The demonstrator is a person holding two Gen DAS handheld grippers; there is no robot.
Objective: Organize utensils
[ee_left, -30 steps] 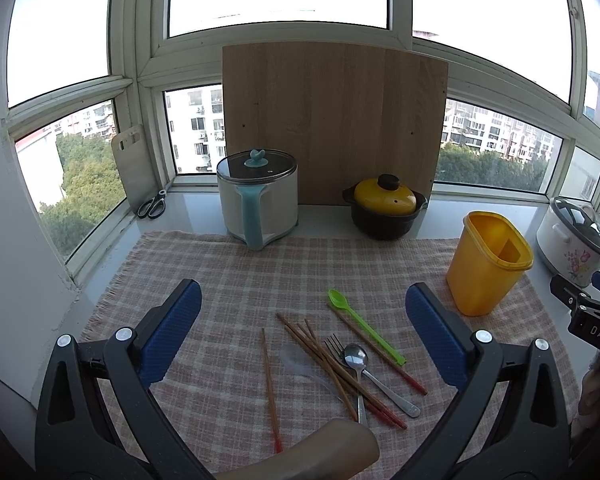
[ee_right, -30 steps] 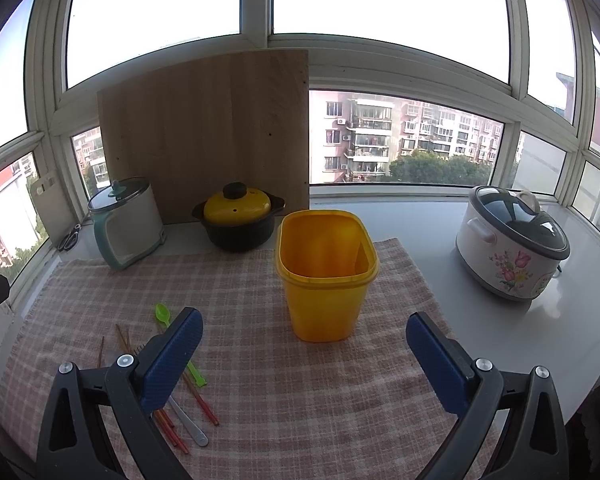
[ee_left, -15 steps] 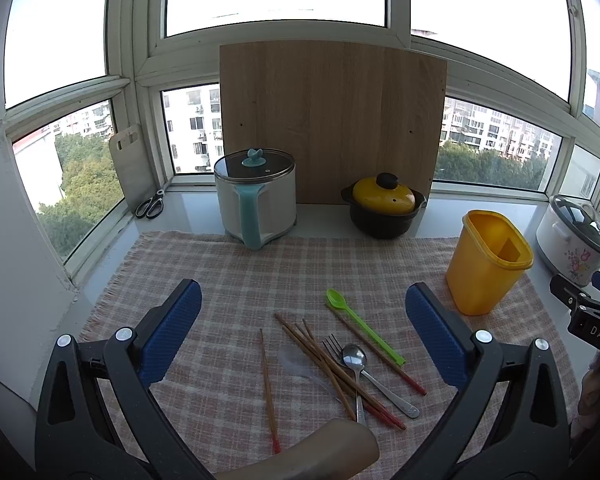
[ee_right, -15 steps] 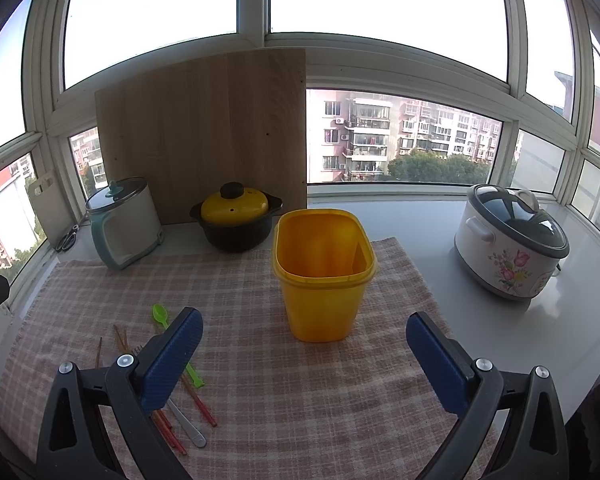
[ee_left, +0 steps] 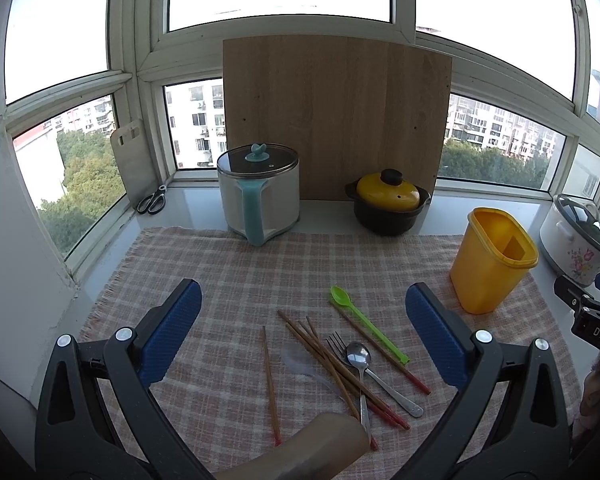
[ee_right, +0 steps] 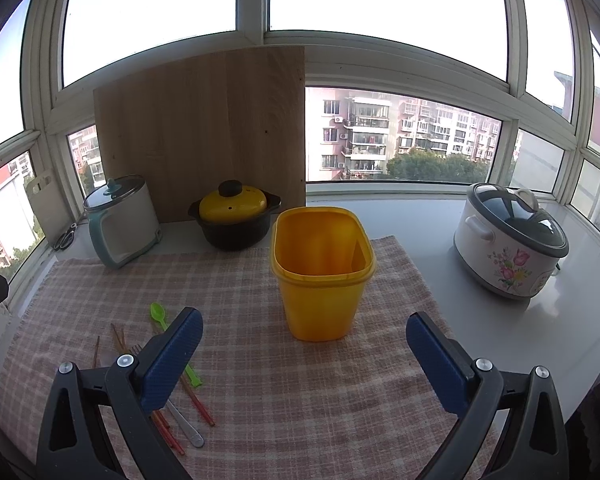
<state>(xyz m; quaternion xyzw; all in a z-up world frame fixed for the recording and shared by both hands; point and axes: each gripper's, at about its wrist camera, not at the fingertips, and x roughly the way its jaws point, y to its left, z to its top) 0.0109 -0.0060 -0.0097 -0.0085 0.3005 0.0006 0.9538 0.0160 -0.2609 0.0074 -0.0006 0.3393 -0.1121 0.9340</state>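
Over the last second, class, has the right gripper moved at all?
Yes: the right gripper has drifted slightly rightward; the yellow container sits a little further left in its view.

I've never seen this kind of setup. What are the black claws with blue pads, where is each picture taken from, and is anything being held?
There is no robot: a person holds one two-finger gripper in each hand, each with a camera looking along its fingers. The left gripper views chopsticks, a fork, a metal spoon and a green spoon on a checked cloth. The right gripper faces the empty yellow container. Both are open, holding nothing.
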